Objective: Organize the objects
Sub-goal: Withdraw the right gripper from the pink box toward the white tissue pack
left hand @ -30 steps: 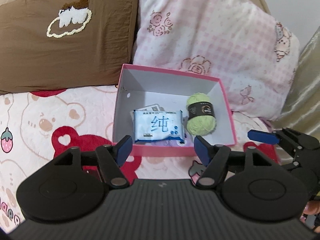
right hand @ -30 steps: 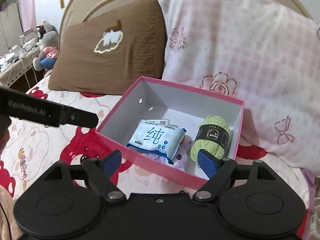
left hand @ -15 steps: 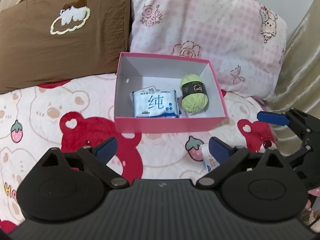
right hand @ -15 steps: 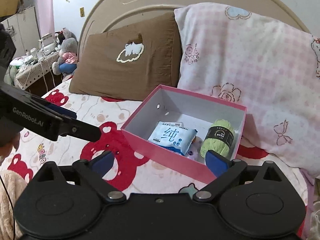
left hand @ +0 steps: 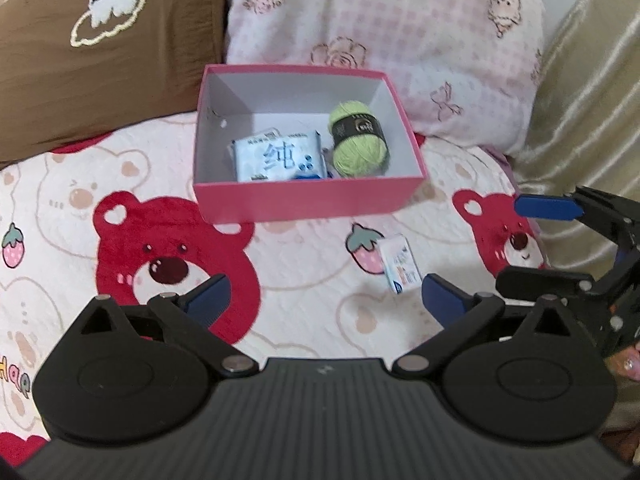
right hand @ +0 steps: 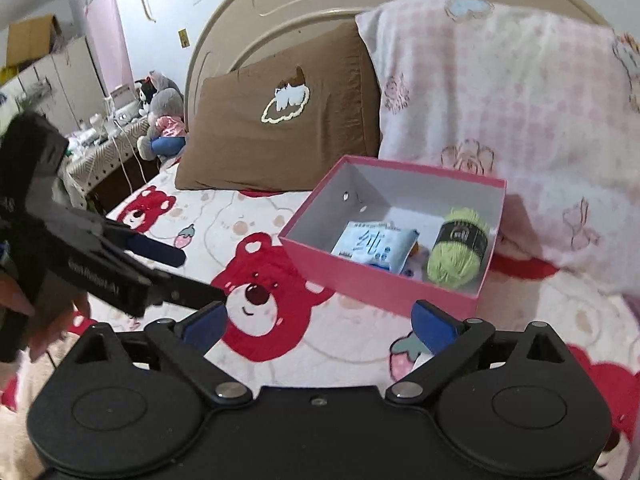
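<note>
Left wrist view: the left gripper (left hand: 322,294) is seen with jaws spread wide, nothing held between the blue pads, hovering over the bear-print bedspread (left hand: 280,280). A pink box (left hand: 308,200) sits on the bedspread ahead, its back edge near a brown pillow (left hand: 100,52) and a pink checked pillow (left hand: 384,40). Inside the box, a white-and-blue tissue pack (left hand: 278,160) lies flat left of centre, and a green yarn ball (left hand: 360,140) with a dark label band lies to its right, just beside it. A small white packet (left hand: 400,268) is seen on the bedspread outside the box, between the box front and the gripper's right-hand pad, just beside a strawberry print. The right gripper (left hand: 560,248) is visible at the right edge, side-on, jaws apart, nothing in them. Gold fabric (left hand: 580,100) is seen along the right side.

Right wrist view: the right gripper (right hand: 320,320) is shown with jaws wide apart and nothing between the pads. The pink box (right hand: 380,280) lies ahead and right of centre, with the tissue pack (right hand: 374,244) and the green yarn ball (right hand: 460,252) inside, side by side. The small packet is mostly hidden behind the right-hand pad; only a white corner shows. The left gripper (right hand: 172,276) enters from the left, held in a hand (right hand: 24,308), jaws apart. A headboard (right hand: 320,4) is seen behind the pillows, with plush toys (right hand: 160,116) on a side table at far left.
</note>
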Action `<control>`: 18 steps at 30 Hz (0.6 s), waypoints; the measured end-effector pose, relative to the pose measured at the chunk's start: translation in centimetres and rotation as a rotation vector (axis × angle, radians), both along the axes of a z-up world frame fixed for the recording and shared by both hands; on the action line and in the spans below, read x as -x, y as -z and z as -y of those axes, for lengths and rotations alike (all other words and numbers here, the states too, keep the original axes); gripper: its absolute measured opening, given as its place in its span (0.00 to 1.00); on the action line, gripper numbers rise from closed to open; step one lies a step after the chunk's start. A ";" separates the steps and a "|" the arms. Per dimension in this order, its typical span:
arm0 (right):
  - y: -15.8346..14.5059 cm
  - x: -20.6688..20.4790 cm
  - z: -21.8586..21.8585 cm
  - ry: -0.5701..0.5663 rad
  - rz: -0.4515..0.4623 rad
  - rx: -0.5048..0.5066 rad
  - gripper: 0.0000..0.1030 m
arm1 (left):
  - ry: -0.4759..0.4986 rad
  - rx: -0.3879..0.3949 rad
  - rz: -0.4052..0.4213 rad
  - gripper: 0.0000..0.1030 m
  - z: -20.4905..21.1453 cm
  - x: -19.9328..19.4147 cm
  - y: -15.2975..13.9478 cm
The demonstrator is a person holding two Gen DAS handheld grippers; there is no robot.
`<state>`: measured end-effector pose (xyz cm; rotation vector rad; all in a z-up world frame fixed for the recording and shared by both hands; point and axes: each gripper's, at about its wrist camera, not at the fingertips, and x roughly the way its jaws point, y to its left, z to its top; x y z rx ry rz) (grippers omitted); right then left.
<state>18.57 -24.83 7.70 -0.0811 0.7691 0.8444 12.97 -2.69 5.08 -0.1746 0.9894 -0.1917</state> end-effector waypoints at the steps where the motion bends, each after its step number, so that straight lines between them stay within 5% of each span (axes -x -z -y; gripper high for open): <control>1: 0.2 0.0 0.3 -0.002 -0.006 -0.004 0.97 | 0.008 0.008 -0.004 1.00 0.1 0.1 0.1; 7: 1.7 -0.2 1.8 0.032 0.003 0.026 0.97 | 0.009 0.055 -0.012 1.00 0.3 0.3 0.7; 14: 4.1 -0.6 1.0 0.115 0.108 0.219 0.97 | -0.013 0.114 -0.051 1.00 1.1 -0.4 2.6; 18: 5.8 -1.6 0.9 0.071 0.042 0.245 0.97 | -0.032 0.054 -0.033 1.00 2.3 -0.4 3.8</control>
